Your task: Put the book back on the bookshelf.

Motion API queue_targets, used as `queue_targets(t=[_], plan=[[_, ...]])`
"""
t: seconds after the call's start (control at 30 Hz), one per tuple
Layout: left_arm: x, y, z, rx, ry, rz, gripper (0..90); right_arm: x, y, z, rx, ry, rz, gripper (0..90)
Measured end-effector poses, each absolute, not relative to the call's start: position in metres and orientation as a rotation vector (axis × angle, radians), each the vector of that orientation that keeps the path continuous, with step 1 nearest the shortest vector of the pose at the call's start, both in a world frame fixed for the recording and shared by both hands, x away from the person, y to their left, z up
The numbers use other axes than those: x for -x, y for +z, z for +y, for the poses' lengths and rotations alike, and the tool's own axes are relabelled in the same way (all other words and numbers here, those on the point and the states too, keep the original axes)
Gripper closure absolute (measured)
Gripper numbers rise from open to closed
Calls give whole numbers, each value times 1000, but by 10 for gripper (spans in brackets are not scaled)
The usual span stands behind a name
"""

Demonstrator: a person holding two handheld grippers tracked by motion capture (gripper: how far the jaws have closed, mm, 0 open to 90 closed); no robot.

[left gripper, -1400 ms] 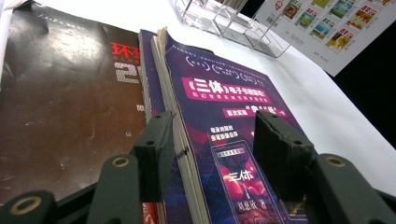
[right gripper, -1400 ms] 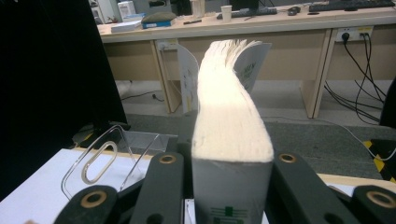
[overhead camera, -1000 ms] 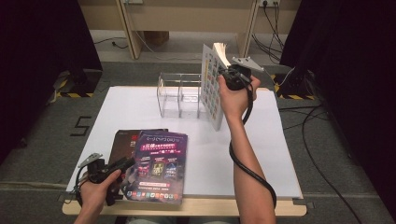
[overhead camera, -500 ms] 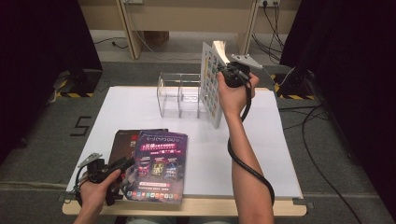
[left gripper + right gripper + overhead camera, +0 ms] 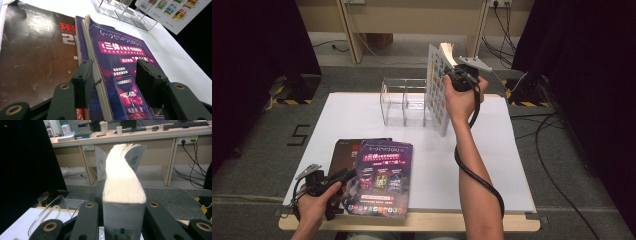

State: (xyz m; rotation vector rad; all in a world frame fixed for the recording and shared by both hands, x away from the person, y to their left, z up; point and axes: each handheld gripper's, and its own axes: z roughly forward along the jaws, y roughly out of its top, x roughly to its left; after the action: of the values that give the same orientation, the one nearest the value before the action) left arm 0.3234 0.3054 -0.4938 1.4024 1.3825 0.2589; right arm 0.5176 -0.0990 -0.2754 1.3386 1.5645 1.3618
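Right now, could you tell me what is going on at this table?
A person is sorting books into a clear acrylic rack on the white table. The right gripper holds a thick white book upright, jaws clamped on it, at the rack's right end. The left gripper rests near the front edge, its jaws open around the edge of a purple magazine, which lies on a dark book.
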Motion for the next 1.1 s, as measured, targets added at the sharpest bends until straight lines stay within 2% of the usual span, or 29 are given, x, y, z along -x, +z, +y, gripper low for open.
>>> queue_targets(t=[1.1], plan=[[-323, -494, 306, -1401, 255, 1381, 478, -533, -277, -90, -1345, 1357, 1559, 746]])
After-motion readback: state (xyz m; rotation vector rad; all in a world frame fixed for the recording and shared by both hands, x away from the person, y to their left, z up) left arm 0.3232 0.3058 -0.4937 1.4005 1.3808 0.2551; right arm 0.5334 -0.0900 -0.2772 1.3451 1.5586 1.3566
